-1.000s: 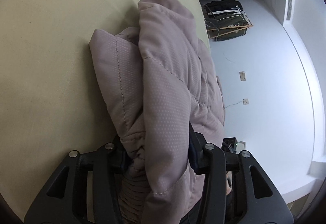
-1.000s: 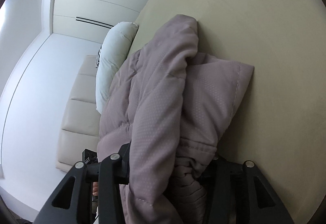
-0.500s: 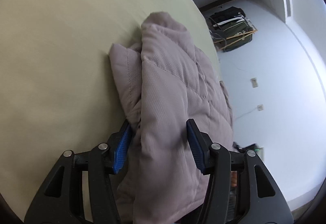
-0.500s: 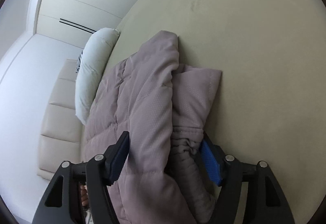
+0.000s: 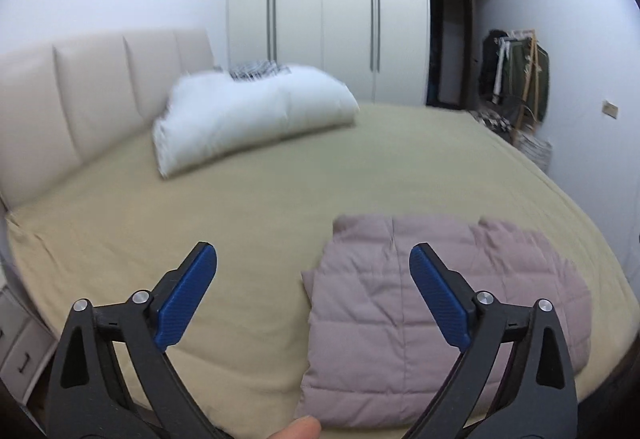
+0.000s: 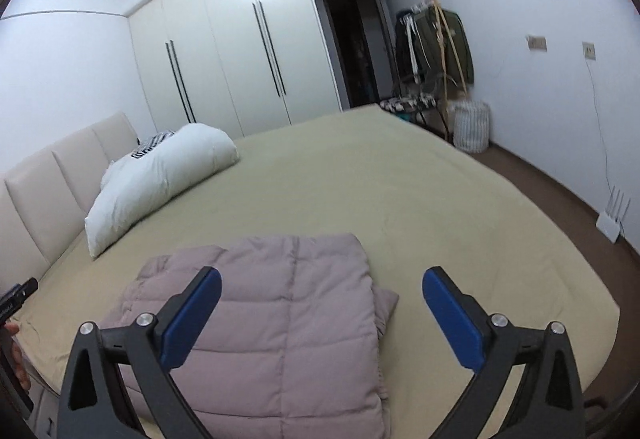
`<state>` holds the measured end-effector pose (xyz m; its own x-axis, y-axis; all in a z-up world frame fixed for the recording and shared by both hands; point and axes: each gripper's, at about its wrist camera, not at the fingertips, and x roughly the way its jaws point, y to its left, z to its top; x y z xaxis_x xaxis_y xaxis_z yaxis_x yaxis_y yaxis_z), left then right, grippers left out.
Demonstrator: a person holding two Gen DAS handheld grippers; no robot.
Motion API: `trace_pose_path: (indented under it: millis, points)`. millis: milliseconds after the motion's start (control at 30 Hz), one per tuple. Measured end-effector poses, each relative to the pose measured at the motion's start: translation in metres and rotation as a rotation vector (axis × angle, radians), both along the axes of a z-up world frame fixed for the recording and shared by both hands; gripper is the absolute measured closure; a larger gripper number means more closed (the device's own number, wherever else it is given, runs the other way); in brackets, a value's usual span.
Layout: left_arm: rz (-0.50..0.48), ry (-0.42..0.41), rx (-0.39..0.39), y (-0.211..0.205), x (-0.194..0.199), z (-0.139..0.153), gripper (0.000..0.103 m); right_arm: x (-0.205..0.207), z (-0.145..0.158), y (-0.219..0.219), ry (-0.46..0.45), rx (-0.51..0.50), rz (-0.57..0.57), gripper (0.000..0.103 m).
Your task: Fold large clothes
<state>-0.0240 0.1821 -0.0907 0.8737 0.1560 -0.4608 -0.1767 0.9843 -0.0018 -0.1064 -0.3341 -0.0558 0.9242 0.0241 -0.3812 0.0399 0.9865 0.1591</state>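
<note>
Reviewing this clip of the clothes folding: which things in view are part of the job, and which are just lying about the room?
Part of the job:
- quilted mauve jacket, folded flat on the bed sheet
- left gripper, open, holding nothing
- right gripper, open, holding nothing

Just lying about:
- white pillow
- clothes rack
- laundry basket
- wardrobe
- router

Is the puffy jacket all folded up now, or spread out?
Folded. The jacket lies as a neat flat rectangle on the bed, layers stacked, with neither gripper touching it.
</note>
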Motion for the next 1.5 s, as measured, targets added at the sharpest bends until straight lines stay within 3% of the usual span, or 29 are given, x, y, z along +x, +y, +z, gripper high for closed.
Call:
trace_pose_path:
  millis: [100,167,267,400,533,633,767,900,1500]
  points:
    - [-0.046,-0.057,-0.01,-0.028,-0.012,0.038,0.0,-0.01,0.024,0.032,-0.057,-0.161,-0.021,0.0]
    - [-0.095,-0.053,-0.027,-0.034,-0.018,0.05,0.0,-0.012,0.037,0.046,-0.02,-0.217,-0.017,0.0]
    - [-0.063,-0.017,-0.014,-0.048,-0.016,0.059,0.0,-0.014,0.051,0.054,0.034,-0.158,0.046,0.0]
    - [-0.064,0.007,-0.004,-0.06,-0.016,0.061,0.0,-0.019,0.059,0.064,0.068,-0.1,0.031,0.0]
    - [-0.051,0.062,0.025,-0.071,-0.012,0.051,0.0,-0.017,0.054,0.071,0.19,-0.08,-0.007,0.0]
    - [-0.059,0.17,-0.011,-0.078,0.001,0.025,0.0,-0.014,0.04,0.084,0.298,-0.079,-0.053,0.0]
    - [-0.106,0.282,-0.047,-0.093,0.01,-0.011,0.0,-0.017,0.019,0.092,0.362,-0.086,-0.074,0.0]
    - [-0.122,0.344,-0.034,-0.102,0.015,-0.034,0.0,-0.018,0.003,0.098,0.407,-0.099,-0.064,0.0]
    - [-0.134,0.423,-0.052,-0.109,0.024,-0.059,0.0,-0.013,-0.025,0.109,0.472,-0.148,-0.026,0.0]
